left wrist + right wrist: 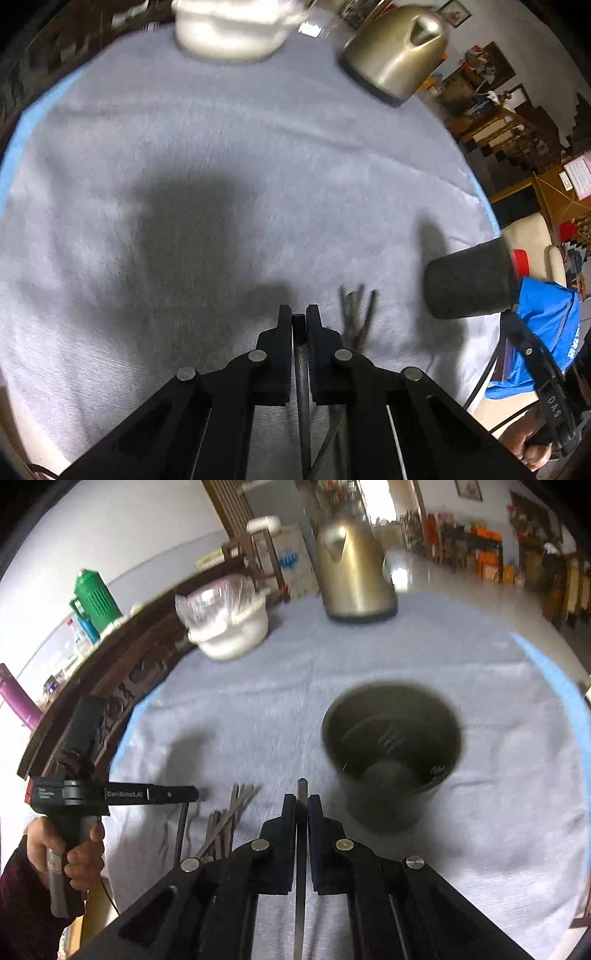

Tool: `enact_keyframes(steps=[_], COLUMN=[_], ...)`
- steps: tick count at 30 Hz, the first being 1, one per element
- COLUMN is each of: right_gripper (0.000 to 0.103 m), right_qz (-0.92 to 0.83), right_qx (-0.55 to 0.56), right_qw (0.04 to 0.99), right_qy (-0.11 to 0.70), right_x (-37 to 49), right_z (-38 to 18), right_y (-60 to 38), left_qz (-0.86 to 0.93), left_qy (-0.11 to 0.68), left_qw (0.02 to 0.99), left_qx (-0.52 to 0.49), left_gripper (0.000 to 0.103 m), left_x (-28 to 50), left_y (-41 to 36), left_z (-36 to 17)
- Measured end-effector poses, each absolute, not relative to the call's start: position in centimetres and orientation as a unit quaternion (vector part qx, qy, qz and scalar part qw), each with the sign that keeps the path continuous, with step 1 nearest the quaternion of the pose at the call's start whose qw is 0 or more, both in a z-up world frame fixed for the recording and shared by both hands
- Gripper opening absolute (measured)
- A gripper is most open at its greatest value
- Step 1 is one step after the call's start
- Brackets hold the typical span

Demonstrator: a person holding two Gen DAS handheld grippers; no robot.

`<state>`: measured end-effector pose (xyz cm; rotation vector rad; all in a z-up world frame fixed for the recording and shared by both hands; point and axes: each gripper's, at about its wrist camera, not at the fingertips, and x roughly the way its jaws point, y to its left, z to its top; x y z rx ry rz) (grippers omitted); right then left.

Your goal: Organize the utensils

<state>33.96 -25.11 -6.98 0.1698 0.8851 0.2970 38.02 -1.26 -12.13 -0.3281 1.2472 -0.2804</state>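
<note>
My left gripper [299,314] is shut on a thin dark utensil handle [302,384] and holds it above the grey cloth. More dark utensils [356,317] lie on the cloth just to its right. The black holder cup [471,282] stands further right. My right gripper [302,799] is shut on a flat metal utensil handle [301,871], just left of the black holder cup [391,755], which holds utensils inside. A pile of loose utensils [221,823] lies on the cloth to the left, under the left gripper [184,794], seen from the side.
A brass-coloured kettle [397,51] [352,576] and a white lidded pot [231,27] [229,624] stand at the far side of the table. The grey cloth [221,147] covers the table. A carved wooden bench back [110,672] runs along the left.
</note>
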Motion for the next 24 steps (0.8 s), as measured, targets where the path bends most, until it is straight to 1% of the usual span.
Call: enact_keyframes(steps=[8,14,24], right_gripper=[0.006,0.006,0.006], right_qz=[0.127,0.117,0.099], right_qx=[0.099,0.129,0.173], right_qw=[0.932,0.95,0.965], right_qy=[0.324,0.26,0.173], right_x=[31.2,29.4,26.9], right_z=[-1.7,1.6,5.5], right_y=[-28.5,-31.3,-33.9], left_qz=[-0.15,-0.167,-0.193], left_qy=[0.484,0.449,0.384], left_qw=[0.855,0.874,0.9], left_qx=[-0.111,-0.078,-0.071], left_gripper=[0.007,0.007,0.007], left_x=[35.3,33.2,29.7], left_y=[-2.2,-3.3,-3.6], left_z=[-4.1,-0.9,4.9])
